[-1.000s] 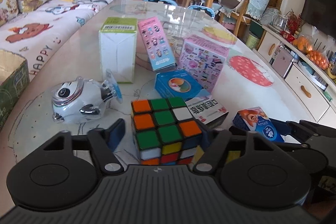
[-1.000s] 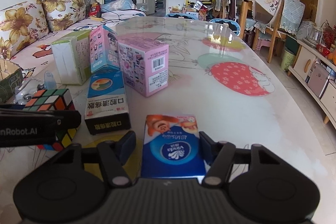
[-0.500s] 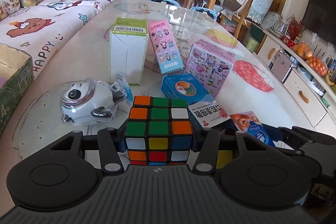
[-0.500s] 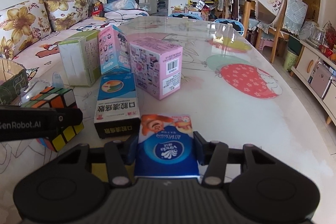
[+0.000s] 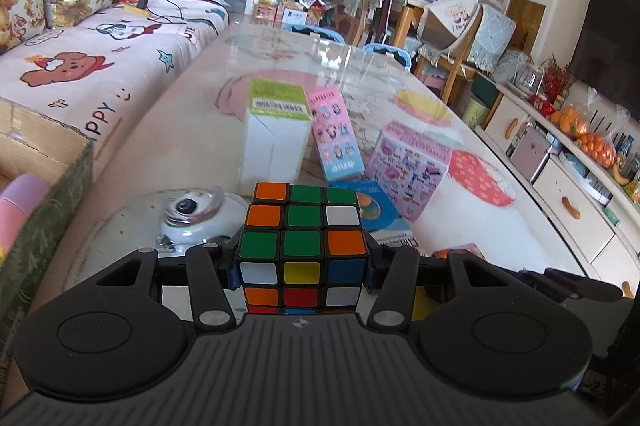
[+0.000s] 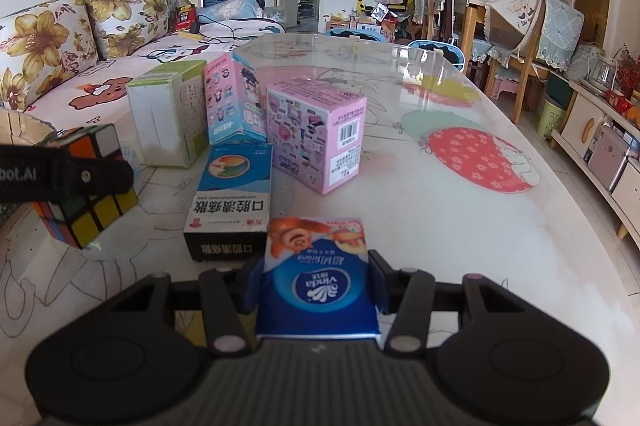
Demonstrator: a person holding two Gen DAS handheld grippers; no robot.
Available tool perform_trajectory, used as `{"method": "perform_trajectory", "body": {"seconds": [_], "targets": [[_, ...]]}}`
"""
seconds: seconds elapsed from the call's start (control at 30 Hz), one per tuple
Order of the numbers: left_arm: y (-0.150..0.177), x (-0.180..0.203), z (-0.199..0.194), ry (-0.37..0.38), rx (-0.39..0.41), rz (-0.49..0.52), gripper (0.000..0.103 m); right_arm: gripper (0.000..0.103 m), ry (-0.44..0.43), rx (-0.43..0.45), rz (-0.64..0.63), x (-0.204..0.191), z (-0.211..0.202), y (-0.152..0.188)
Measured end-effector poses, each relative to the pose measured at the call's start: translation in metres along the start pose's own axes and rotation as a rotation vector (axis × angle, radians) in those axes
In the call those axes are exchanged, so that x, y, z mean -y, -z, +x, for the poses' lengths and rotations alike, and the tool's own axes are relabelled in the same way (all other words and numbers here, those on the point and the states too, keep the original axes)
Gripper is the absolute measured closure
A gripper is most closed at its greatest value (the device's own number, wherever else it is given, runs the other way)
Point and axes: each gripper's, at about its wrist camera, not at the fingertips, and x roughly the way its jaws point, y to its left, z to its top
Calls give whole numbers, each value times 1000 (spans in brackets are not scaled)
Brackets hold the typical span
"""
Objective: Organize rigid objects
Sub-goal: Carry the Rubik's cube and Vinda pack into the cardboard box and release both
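Observation:
A scrambled Rubik's cube (image 5: 302,242) sits between the fingers of my left gripper (image 5: 302,268), which is shut on its sides. In the right wrist view the cube (image 6: 92,214) hangs tilted at the left, just over the table (image 6: 440,226), under the left gripper's black finger (image 6: 68,174). My right gripper (image 6: 316,292) is shut on a blue tissue pack (image 6: 316,258) low over the table's near edge. An orange corner of that pack (image 5: 456,251) shows at the right of the left wrist view.
A blue medicine box (image 6: 232,194) lies flat just ahead of the pack. Behind it stand a pink box (image 6: 316,130), a pink-and-blue box (image 6: 234,102) and a white-and-green box (image 6: 168,114). A silver fish toy (image 5: 192,218) and a cardboard box (image 5: 40,186) are at the left.
Both pairs of jaws closed: the left on the Rubik's cube, the right on the tissue pack. The cube has since come up off the table and tilted.

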Motion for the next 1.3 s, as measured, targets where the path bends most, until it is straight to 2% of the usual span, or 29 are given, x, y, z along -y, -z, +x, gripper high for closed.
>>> {"method": "perform_trajectory", "body": {"seconds": [0.4, 0.6, 1.03, 1.3], "targets": [[-3, -5, -11, 7, 59, -52, 41, 52, 3, 82, -37, -22, -18, -8], [-6, -10, -14, -5, 82, -80, 41, 52, -24, 113, -54, -38, -25, -16], [-13, -26, -28, -58, 153, -144, 41, 52, -169, 159, -87, -87, -38, -29], [-16, -44, -38, -114, 186, -196, 41, 52, -257, 154, -117, -123, -40, -34]]}}
